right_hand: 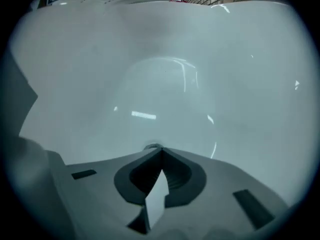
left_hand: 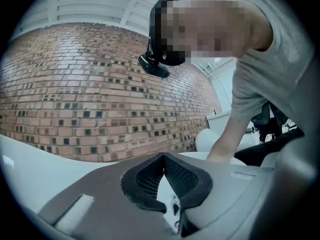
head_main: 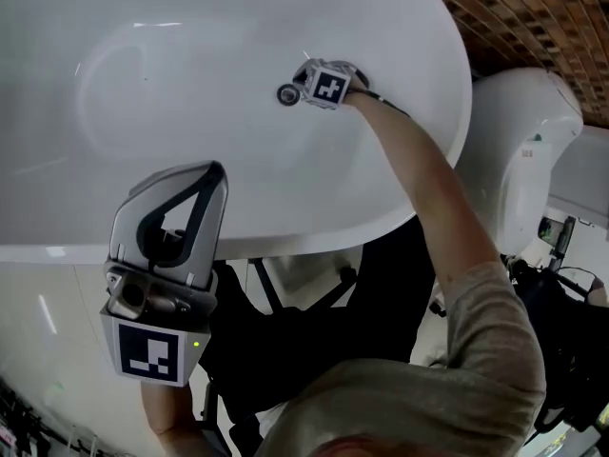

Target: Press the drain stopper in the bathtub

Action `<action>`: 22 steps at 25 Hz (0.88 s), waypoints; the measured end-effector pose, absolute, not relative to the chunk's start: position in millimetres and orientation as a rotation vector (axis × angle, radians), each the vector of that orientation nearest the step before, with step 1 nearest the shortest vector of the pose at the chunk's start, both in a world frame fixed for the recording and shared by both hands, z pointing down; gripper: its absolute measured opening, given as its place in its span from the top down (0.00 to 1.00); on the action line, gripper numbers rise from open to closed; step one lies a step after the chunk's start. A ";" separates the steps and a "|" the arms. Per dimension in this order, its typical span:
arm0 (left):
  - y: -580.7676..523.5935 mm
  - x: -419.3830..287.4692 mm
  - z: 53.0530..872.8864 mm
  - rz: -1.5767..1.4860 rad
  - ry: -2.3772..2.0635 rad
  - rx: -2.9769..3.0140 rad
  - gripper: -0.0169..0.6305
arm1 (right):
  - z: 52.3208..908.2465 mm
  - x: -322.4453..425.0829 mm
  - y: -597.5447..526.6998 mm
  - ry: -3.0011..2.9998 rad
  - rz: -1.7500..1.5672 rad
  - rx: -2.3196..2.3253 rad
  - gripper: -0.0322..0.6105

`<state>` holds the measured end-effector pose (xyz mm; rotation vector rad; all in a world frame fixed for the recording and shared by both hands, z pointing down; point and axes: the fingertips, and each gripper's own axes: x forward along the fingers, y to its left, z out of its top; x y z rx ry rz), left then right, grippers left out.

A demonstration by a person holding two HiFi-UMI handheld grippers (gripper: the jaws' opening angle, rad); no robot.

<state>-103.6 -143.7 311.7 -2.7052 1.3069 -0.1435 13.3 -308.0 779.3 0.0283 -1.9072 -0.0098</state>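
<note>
A white bathtub (head_main: 114, 198) fills the upper head view. On its floor sits the round metal drain stopper (head_main: 286, 94). My right gripper (head_main: 303, 89) reaches down into the tub on an outstretched arm, jaws shut, tips right at the stopper. In the right gripper view only the stopper's rim (right_hand: 151, 147) shows just past the closed tips of the right gripper (right_hand: 161, 150); whether they touch it I cannot tell. My left gripper (head_main: 215, 171) is held outside the tub above its near rim, jaws shut on nothing. The left gripper (left_hand: 163, 156) points at a brick wall.
A white toilet (head_main: 519, 150) stands right of the tub. A brick wall (left_hand: 95, 89) runs behind. A dark chair or frame (head_main: 285, 322) stands on the floor below the tub rim. The person's body leans over the tub edge.
</note>
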 end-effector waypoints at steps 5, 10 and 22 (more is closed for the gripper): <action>-155.5 -109.8 326.9 -0.107 1.369 -2.678 0.99 | 829.9 18.0 -306.4 -1.830 -0.080 -0.031 0.95; -163.0 -118.6 315.0 0.113 1.415 -2.682 0.99 | 858.7 15.0 -293.1 -1.819 -0.067 -0.092 0.95; -168.2 -99.9 337.6 -0.067 1.344 -2.555 0.99 | 877.7 9.5 -290.4 -1.779 -0.211 -0.152 0.95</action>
